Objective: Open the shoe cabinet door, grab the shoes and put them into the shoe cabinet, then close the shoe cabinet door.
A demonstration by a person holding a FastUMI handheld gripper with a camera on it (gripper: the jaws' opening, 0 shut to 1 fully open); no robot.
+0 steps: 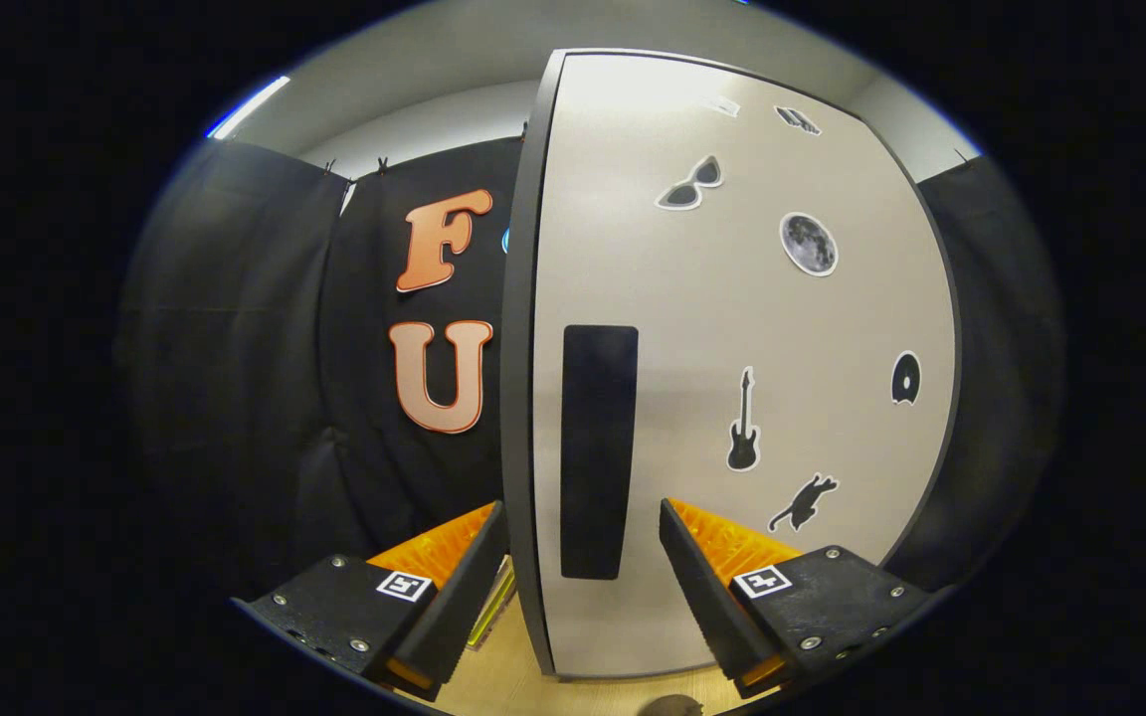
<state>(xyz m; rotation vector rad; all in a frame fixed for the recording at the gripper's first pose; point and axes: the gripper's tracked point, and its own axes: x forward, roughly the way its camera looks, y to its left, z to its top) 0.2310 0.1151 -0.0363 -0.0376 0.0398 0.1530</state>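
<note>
- Cabinet door point(732, 328) stands just ahead of the jaws, pale and upright, with small stickers scattered over its face.
- Its dark free edge point(518, 378) runs vertically and falls in the gap between the two fingers, nearer the left finger point(464, 587) than the right finger point(707, 597).
- The gripper point(583, 577) has its jaws spread wide and holds nothing; neither finger visibly touches the door.
- A tall black handle strip point(598, 452) sits on the door face just right of that edge, its long axis vertical, its lower end reaching down between the fingertips.
- The left finger lies on the far side of the edge from the handle strip and the right finger on the face side, so the jaws straddle the edge; closing them would likely pinch the door near the handle.
- Whether the door is already slightly ajar or fully shut cannot be told from this angle.
- The pale wooden floor point(493, 686) shows below the door; something with yellow-green edging point(495, 597) lies low behind the left finger, too hidden to identify as shoes.
- Judged stage: the opening step, with shoes not yet handled.
</note>
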